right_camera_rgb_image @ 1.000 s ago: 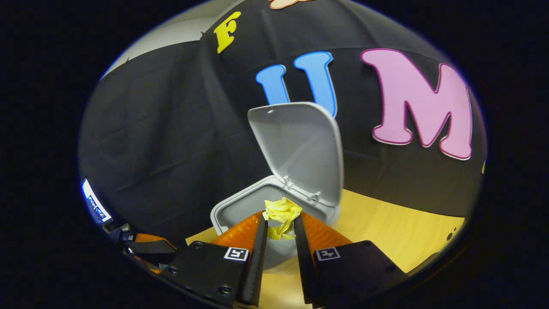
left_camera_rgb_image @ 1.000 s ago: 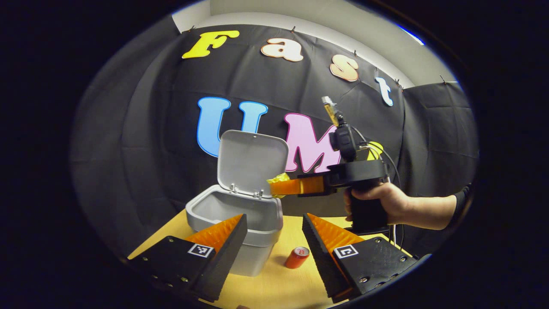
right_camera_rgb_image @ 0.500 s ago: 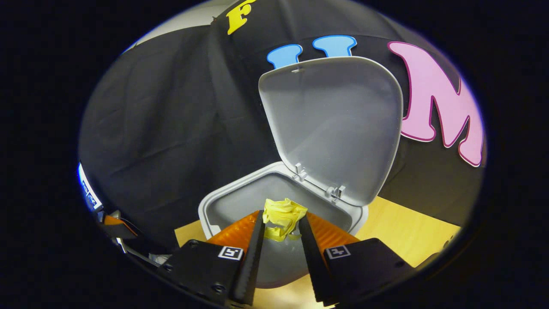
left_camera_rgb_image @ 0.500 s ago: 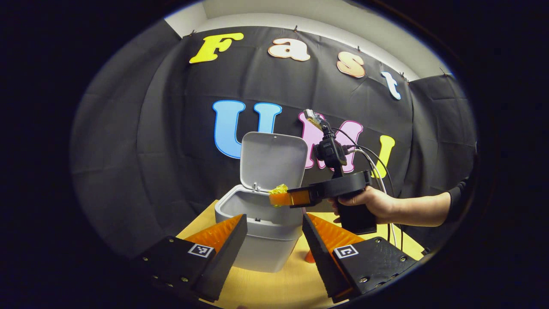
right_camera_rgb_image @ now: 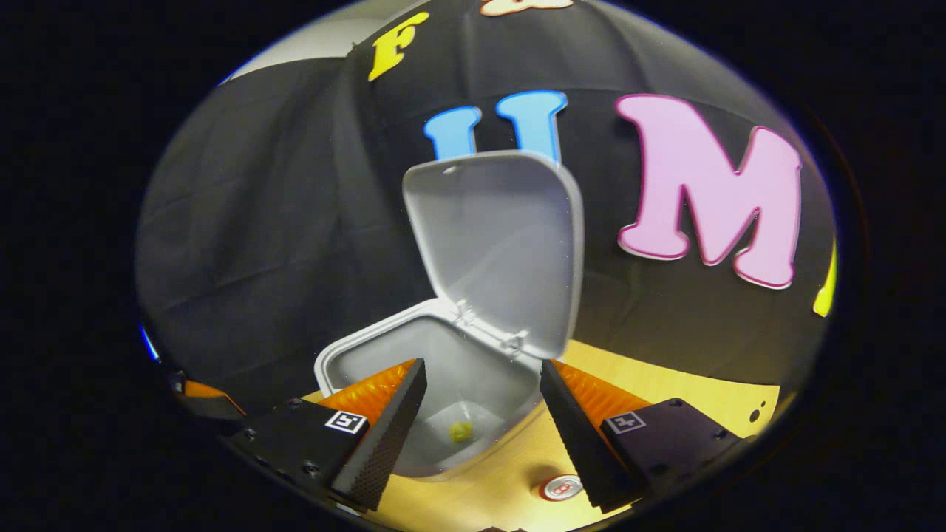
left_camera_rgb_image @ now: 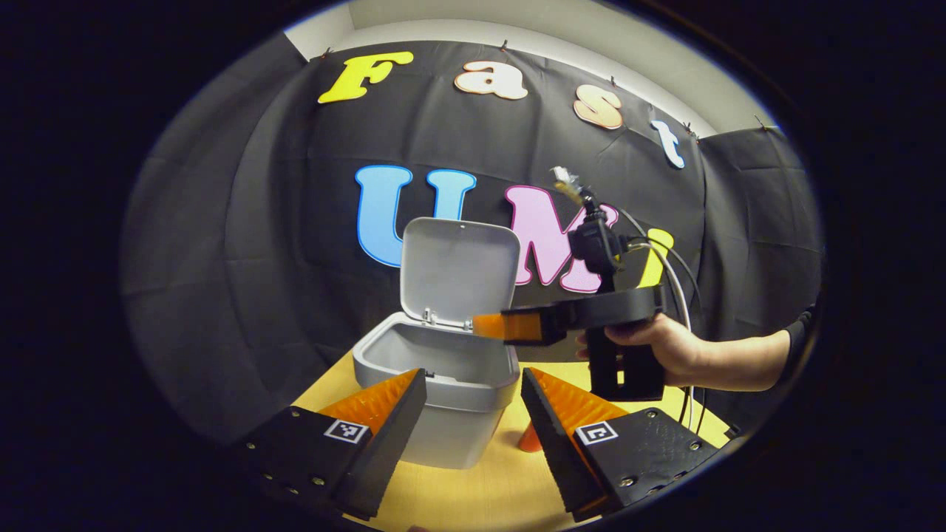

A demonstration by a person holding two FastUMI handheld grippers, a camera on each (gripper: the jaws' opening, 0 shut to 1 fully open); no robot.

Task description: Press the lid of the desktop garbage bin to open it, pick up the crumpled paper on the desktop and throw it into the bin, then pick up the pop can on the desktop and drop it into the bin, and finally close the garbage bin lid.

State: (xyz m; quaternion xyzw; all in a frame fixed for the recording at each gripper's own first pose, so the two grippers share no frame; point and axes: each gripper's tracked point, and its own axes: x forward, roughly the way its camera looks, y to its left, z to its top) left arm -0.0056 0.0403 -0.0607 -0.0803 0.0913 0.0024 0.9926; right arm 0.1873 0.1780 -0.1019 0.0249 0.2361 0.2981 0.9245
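Observation:
The grey bin [left_camera_rgb_image: 443, 384] stands on the wooden table with its lid [left_camera_rgb_image: 457, 270] raised upright. In the right gripper view the yellow crumpled paper [right_camera_rgb_image: 461, 431] lies at the bottom of the bin [right_camera_rgb_image: 347, 355]. My right gripper [right_camera_rgb_image: 480, 384] hovers open over the bin's rim; in the left gripper view that same gripper [left_camera_rgb_image: 484, 325] is held by a hand [left_camera_rgb_image: 658, 347] at the bin's right edge. The red pop can [right_camera_rgb_image: 560, 488] lies on the table beside the bin, partly hidden behind a finger [left_camera_rgb_image: 529, 440]. My left gripper [left_camera_rgb_image: 473, 391] hangs open in front of the bin, holding nothing.
The wooden table [left_camera_rgb_image: 488, 488] runs from the bin toward me and to the right [right_camera_rgb_image: 665, 384]. Black cloth walls close the back and both sides. Cables [left_camera_rgb_image: 672, 273] trail from the right gripper's handle.
The right gripper opened and the crumpled paper fell from its fingers to the bottom of the bin. That gripper then rose and drew back a little from the bin.

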